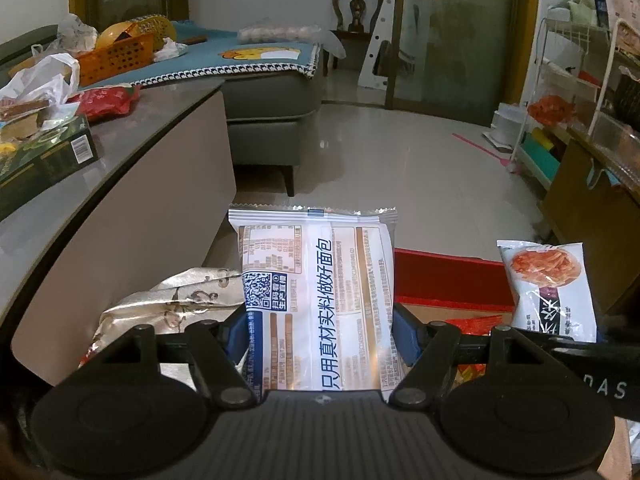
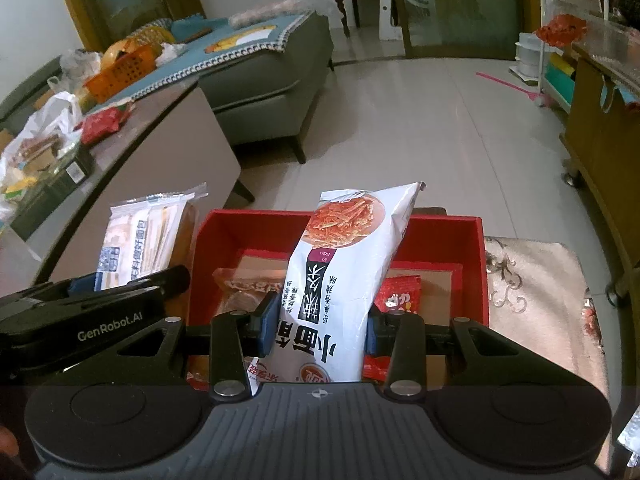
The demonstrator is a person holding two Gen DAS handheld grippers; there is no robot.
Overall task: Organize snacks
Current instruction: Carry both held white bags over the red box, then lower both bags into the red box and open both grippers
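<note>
Fingers: left (image 1: 320,328) clamp glossy bread packet (image 1: 316,288) | right (image 2: 322,326) clamp crinkly snack pouch (image 2: 344,272)

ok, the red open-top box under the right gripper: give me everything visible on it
The red open-top box is rectangular with low, matte red walls that look like cardboard, and a brown floor. It sits on a patterned beige cloth. Inside lie a small red snack packet and a clear-wrapped brownish snack. The right gripper holds a white noodle-snack bag upright over it, hiding the box's middle.
</note>
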